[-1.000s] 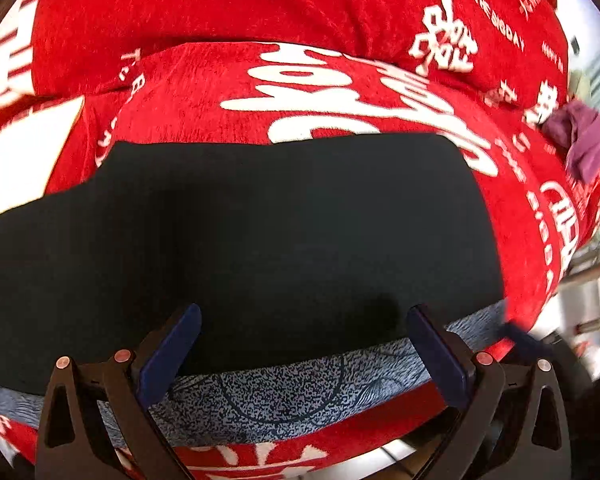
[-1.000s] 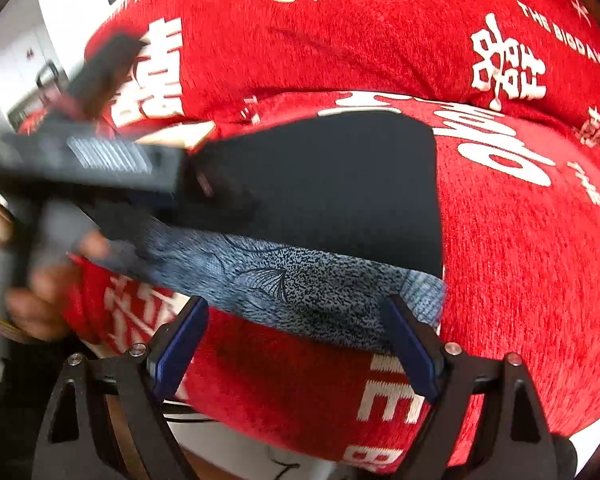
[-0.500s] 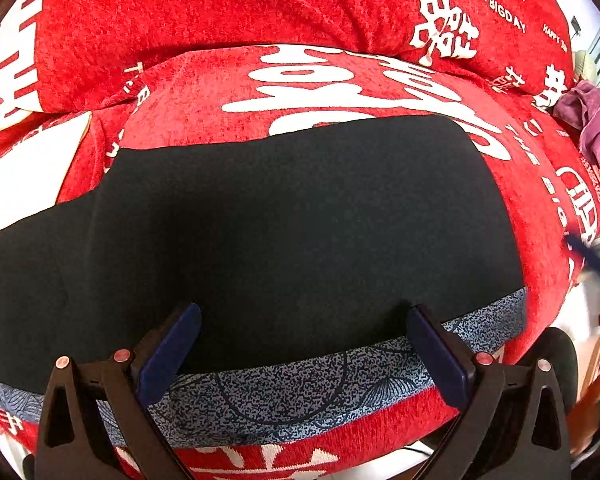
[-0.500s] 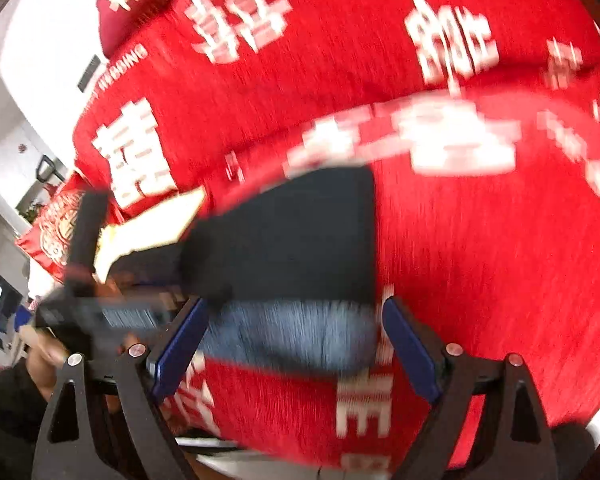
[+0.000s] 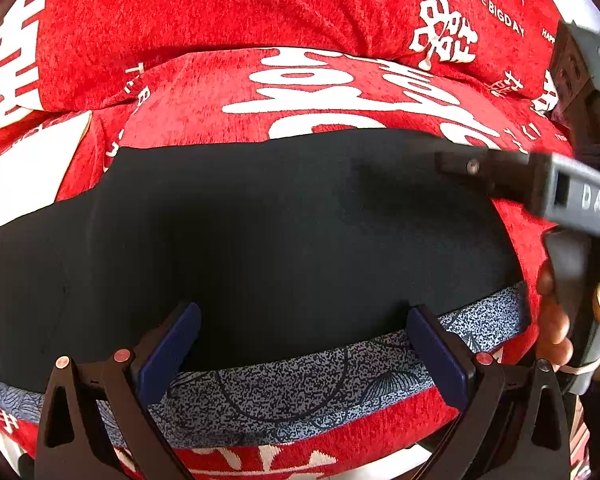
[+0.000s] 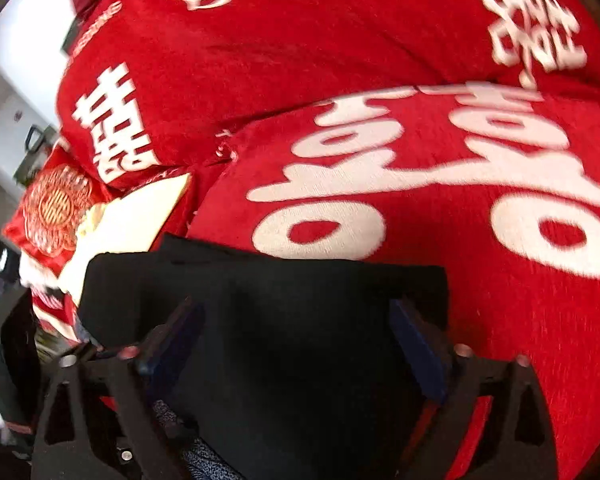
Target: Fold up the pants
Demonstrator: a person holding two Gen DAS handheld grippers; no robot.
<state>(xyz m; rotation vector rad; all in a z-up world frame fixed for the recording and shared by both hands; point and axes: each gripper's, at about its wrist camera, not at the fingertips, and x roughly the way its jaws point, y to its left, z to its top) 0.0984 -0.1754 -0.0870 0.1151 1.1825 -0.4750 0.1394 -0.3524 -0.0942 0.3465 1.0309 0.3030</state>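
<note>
The left tool (image 5: 300,344) hangs with fingers spread wide over the blue patterned waistband (image 5: 284,396) of the black pants (image 5: 260,232), gripping nothing. The right tool (image 6: 296,344) is likewise spread above the pants (image 6: 268,300), which lie flat on a red sofa (image 5: 220,12) with white lettering.

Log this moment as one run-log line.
task: fold pants | pants: flat on red sofa cover | left gripper: open, over patterned waistband | right gripper: open, above pants
</note>
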